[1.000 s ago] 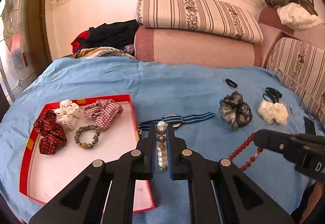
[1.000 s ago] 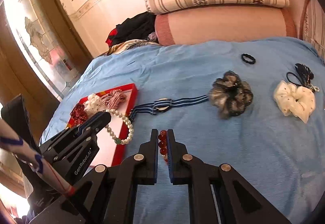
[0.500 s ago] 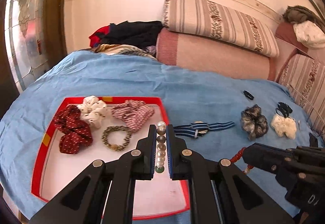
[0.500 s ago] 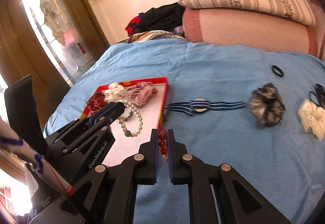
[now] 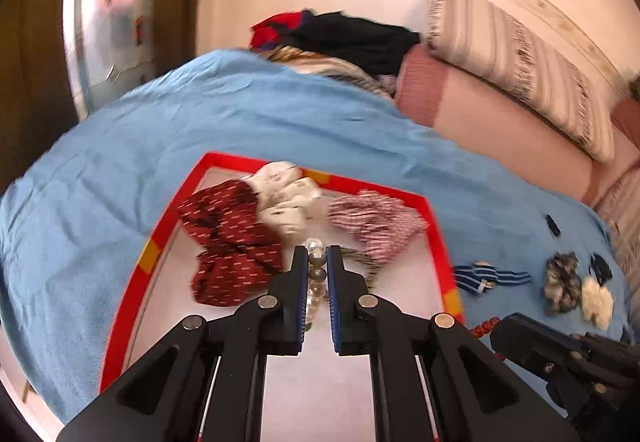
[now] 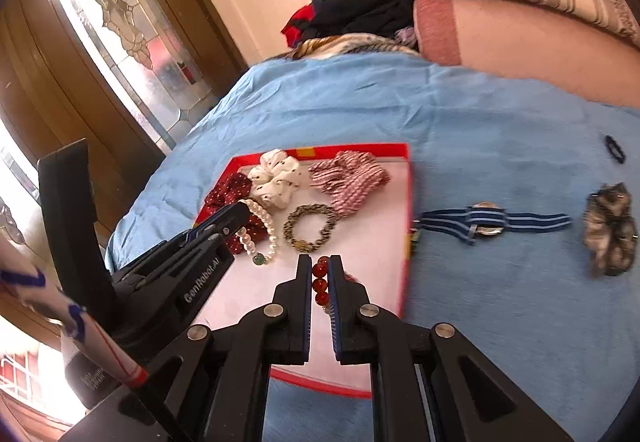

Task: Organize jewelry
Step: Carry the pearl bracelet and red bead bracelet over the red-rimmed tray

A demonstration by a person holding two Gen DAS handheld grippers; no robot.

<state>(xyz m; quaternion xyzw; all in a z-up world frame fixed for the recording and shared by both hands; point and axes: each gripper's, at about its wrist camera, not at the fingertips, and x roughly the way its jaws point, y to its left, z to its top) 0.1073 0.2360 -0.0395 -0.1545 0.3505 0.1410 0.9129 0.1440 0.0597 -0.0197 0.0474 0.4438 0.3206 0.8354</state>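
The left gripper point(image 5: 317, 256) sits at lower centre of its own view, clenched on a pearl bracelet point(image 5: 316, 274) whose beads run in a line between the two fingers; in the right wrist view the same bracelet point(image 6: 260, 234) hangs in a loop from that gripper's tips point(image 6: 240, 210), over the white floor of the red-rimmed tray point(image 6: 409, 201), its green bead lowest. The right gripper point(image 6: 320, 278) is at lower centre of its frame, clenched on a red bead bracelet point(image 6: 320, 284); three red beads show between the fingers, above the tray's near right part; whether the strand touches the tray floor cannot be told.

Inside the tray, toward the upper part, lie a dark red dotted scrunchie point(image 5: 228, 238), a white dotted scrunchie point(image 6: 276, 179) and a red-and-white striped scrunchie point(image 6: 350, 179); a gold-and-black beaded bracelet point(image 6: 310, 228) lies just below the striped one.

On the blue bedspread point(image 6: 500, 302), right of the tray, a blue striped band with a round metal buckle point(image 6: 486, 219) lies flat; further right is a grey patterned scrunchie point(image 6: 610, 228); a small black hair tie point(image 6: 614, 149) lies above it, well apart; a cream scrunchie point(image 5: 596, 302) shows at the right edge of the left wrist view.
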